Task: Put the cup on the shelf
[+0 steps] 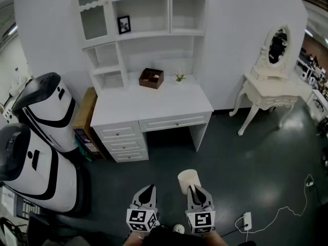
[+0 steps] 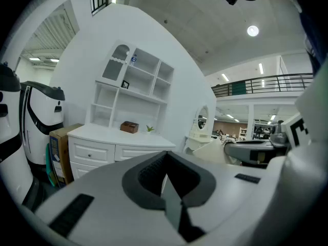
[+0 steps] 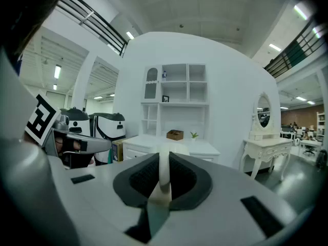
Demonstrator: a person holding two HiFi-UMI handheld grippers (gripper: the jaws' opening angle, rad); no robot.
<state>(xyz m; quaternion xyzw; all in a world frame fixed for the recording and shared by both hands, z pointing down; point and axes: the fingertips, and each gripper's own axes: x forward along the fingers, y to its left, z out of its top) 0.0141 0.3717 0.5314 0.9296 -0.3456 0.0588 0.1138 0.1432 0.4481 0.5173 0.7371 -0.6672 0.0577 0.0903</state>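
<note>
A cream cup (image 1: 188, 179) hangs over the dark floor, well in front of the white desk (image 1: 154, 105) and its shelf unit (image 1: 148, 19). My right gripper (image 1: 197, 190) is shut on the cup's wall. In the right gripper view the thin cream wall (image 3: 164, 165) stands pinched between the dark pads (image 3: 180, 177), with the shelf unit (image 3: 177, 88) straight ahead in the distance. My left gripper (image 1: 146, 191) is beside it, shut and empty, its jaws (image 2: 165, 176) pressed together. The left gripper view shows the cup (image 2: 211, 147) off to the right.
On the desk sit a brown box (image 1: 151, 78) and a small plant (image 1: 180, 77); a picture frame (image 1: 123, 24) stands on a shelf. Two white machines (image 1: 46, 109) and a cardboard box (image 1: 84, 111) flank the desk's left. A vanity table (image 1: 269, 88) stands right; a power strip (image 1: 247, 220) lies on the floor.
</note>
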